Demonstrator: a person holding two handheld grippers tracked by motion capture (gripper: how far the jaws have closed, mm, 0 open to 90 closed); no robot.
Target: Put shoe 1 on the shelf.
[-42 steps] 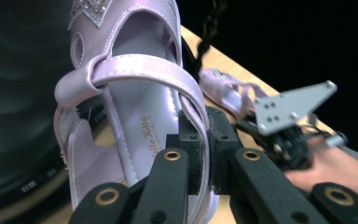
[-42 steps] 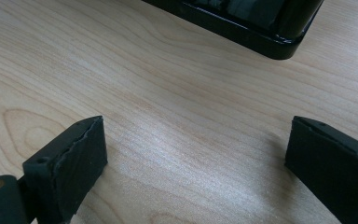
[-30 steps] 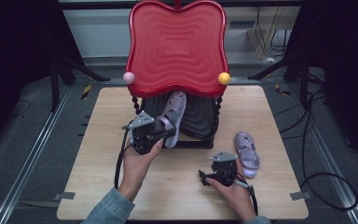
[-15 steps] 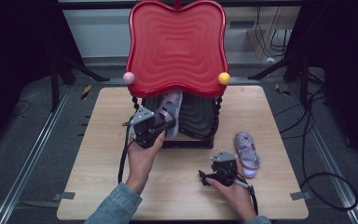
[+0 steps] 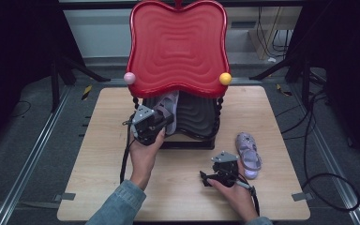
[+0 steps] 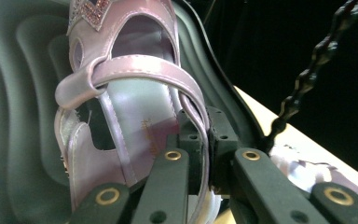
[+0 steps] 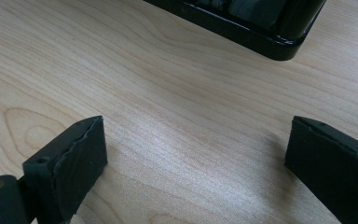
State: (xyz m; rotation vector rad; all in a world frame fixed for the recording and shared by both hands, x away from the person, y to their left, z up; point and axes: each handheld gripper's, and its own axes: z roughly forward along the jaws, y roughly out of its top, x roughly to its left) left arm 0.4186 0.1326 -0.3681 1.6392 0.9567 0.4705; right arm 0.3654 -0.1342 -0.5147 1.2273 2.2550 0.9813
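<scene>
Left claw (image 5: 165, 121) clenched on the lilac sandal (image 5: 168, 107); in the left gripper view my jaws pinch the sandal's side wall and thin strap (image 6: 200, 140) between them, pads hard together on the material. Sandal is tilted, toe end raised toward 12 o'clock, heel end down at my jaws.

Container: a two-tier shoe rack. Lower tier is a dark ribbed tray (image 5: 198, 117) under the red wavy top tray (image 5: 178, 47). The sandal lies partly in the dark tray, at its 9 o'clock side, sole against the ribs. I cannot tell whether it rests with its full weight there or hangs in my grip. Rest of the dark tray, toward 3 o'clock, holds nothing that I can see. Red tray stands tilted up toward the camera, with a pink ball (image 5: 129, 78) at its 8 o'clock corner and a yellow ball (image 5: 225, 78) at its 4 o'clock corner. Black beaded posts (image 6: 317, 60) join the tiers.

Right claw (image 5: 206, 178) released: jaws stand wide apart over bare wood in the right gripper view, nothing between them. It rests low on the wooden table (image 5: 98, 140), at 5 o'clock of the rack.

Second lilac sandal (image 5: 248, 150) lies flat on the table, just beside my right claw at its 1 o'clock, outside the rack. Whether claw and sandal touch I cannot tell.
</scene>
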